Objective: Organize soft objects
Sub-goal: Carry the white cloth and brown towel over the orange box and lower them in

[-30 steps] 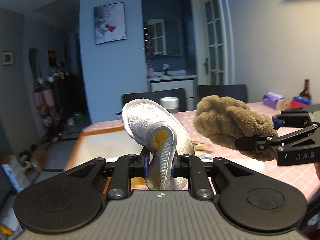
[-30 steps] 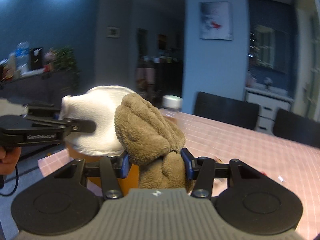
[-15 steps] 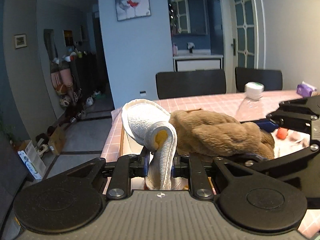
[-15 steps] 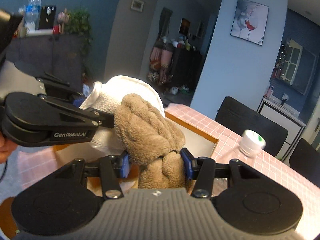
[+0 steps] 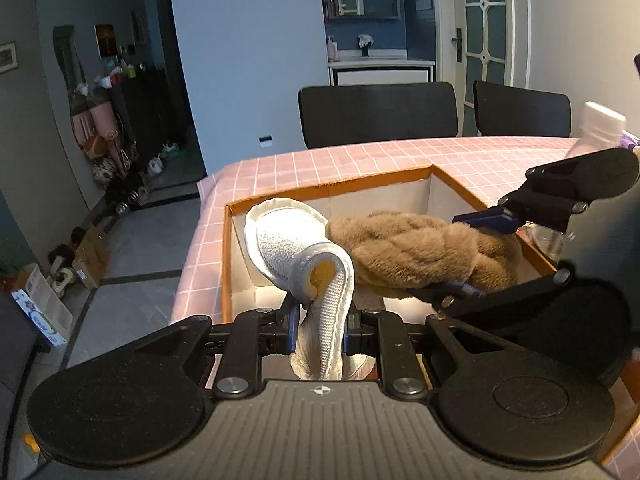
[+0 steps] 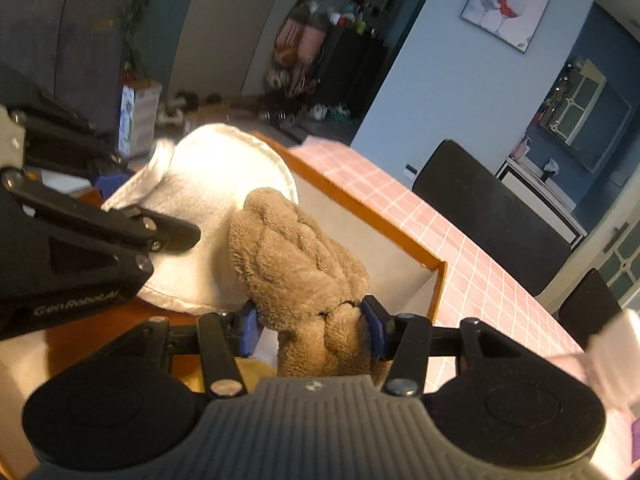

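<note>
Two handheld grippers are hanging side by side over an open cardboard box (image 5: 440, 174) with orange-brown rims and pale inner walls, which is sitting at the near left corner of a table (image 5: 360, 160) covered in a pink checked cloth

The left gripper (image 5: 319, 330) is pinching a white slipper (image 5: 288, 244) with narrow jaws, gripping it by the edge so that the toe is sticking up and away over the left half of the box, with a patch of yellow showing at its opening. The right gripper (image 6: 312, 326) is clamping a fluffy brown slipper (image 6: 296, 264) about half wide, the thick pile filling the gap between the blue pads; this slipper is lying just to the right of the white one and appears to be touching it

Both seem to be held by one end so that each can be lowered lengthwise into the box as a pair. Inside the box, something pale yellow is lying low near the right gripper, though it is too hidden to name. The rest of the floor that shows is looking bare

A clear bottle with a white cap (image 5: 600, 120) is standing to the right of the box, and black chairs (image 5: 378, 114) are lining the table's far side
</note>
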`<state>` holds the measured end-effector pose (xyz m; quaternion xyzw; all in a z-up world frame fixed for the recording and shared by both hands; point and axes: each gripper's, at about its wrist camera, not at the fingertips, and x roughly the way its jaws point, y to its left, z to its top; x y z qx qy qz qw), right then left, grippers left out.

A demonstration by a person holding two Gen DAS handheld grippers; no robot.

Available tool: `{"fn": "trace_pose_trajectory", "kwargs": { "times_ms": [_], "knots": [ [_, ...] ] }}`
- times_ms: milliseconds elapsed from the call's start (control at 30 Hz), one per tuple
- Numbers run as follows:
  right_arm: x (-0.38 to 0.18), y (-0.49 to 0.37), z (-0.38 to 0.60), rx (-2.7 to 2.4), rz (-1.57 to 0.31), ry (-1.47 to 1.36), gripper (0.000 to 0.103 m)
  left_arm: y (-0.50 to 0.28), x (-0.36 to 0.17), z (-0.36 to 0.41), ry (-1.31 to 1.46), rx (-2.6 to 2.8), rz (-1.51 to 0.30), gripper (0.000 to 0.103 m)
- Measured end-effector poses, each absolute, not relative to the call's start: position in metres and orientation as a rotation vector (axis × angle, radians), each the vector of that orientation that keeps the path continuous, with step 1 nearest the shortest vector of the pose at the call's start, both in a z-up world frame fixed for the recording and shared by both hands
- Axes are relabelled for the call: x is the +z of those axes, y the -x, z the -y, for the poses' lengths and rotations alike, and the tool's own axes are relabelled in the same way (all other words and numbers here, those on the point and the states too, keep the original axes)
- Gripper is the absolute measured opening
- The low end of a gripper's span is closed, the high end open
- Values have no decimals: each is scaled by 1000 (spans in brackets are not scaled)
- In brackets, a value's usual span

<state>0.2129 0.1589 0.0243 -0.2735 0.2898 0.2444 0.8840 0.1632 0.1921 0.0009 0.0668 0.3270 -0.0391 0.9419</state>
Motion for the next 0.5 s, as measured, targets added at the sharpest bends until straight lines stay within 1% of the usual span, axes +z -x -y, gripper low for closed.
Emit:
{"fn": "trace_pose_trajectory", "kwargs": {
  "times_ms": [167, 233, 333, 433, 500],
  "knots": [
    [20, -226, -166, 494, -627, 627, 52, -176, -3, -189, -138, -82, -724, 22],
    [17, -227, -168, 497, -648, 649, 51, -180, -3, -189, -155, -72, -746, 22],
    [16, -228, -170, 494, -649, 669, 51, -183, -5, -190, -149, -50, -786, 25],
    [15, -227, -171, 504, -656, 691, 52, -182, -6, -192, -138, -55, -810, 30],
    [16, -223, -169, 511, -648, 705, 57, -180, -6, -191, -153, -44, -810, 40]
  ]
}}
